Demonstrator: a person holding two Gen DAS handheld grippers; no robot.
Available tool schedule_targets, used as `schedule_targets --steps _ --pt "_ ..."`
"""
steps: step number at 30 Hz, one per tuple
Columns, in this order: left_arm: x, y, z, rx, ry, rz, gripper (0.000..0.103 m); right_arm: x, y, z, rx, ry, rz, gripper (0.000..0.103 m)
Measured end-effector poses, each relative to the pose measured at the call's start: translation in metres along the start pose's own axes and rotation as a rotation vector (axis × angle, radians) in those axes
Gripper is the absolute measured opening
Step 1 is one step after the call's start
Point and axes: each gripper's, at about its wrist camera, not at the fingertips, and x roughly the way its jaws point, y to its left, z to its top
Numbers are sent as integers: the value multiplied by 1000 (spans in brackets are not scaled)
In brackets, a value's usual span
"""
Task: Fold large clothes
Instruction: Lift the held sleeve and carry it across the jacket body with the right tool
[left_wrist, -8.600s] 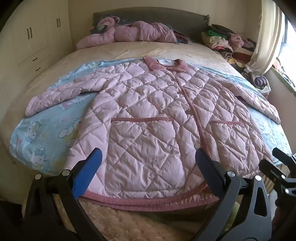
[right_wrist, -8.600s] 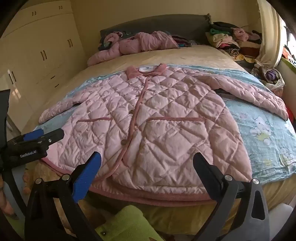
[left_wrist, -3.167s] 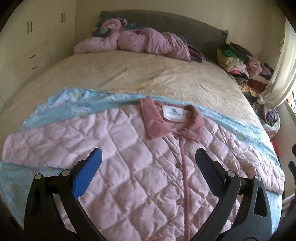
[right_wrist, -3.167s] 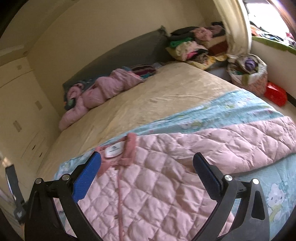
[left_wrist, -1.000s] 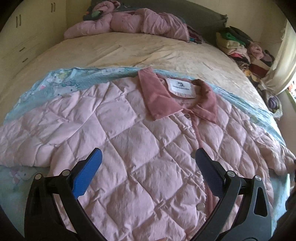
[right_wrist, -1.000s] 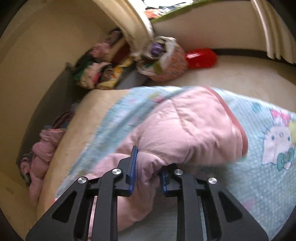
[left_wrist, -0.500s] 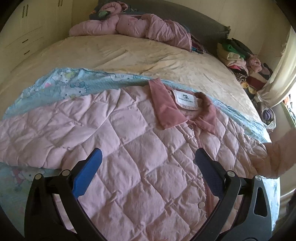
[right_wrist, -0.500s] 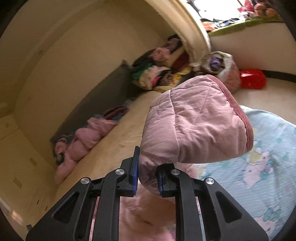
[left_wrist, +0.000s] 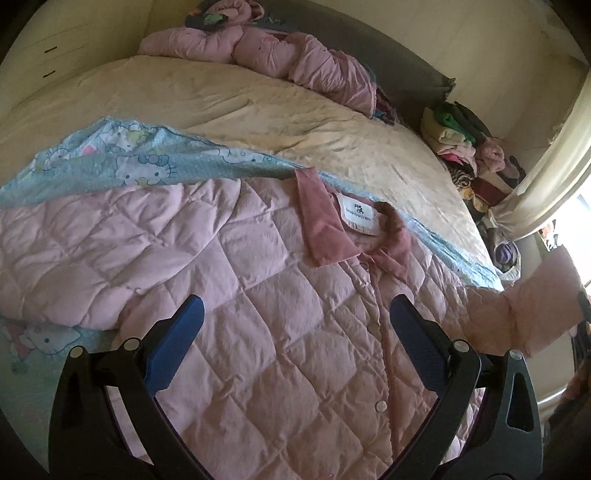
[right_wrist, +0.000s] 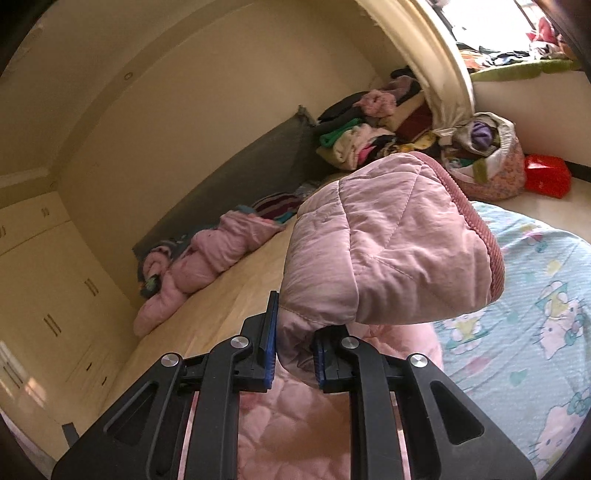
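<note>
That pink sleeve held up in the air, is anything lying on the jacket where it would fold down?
Nothing visible does. The right tool pinches the sleeve above the bed; the jacket's quilted front lies bare, with only the open left tool hovering over it.

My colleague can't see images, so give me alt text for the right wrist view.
The right gripper is shut on a pink quilted sleeve, lifted above a bed with a cartoon blanket; clothes are piled behind.

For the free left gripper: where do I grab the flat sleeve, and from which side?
Take the flat sleeve near its outer end, at picture-left of the left wrist view. It lies spread on the cartoon-print sheet with a puffy folded lower edge, so the open left gripper should probably come in low from that edge, one finger under, mirroring the right gripper, which pinches the raised sleeve by its end.
</note>
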Motion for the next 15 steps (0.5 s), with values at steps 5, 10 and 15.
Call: schedule_targets --steps 5,10,15 --pt "-3 5 0 -22 5 -38 94 10 28 -14 -30 32 40 15" --pt "-1 8 -1 -38 24 -49 94 25 54 -31 -58 70 74 15" --pt "1 8 -1 -37 30 -61 94 45 80 -57 -97 126 101 15"
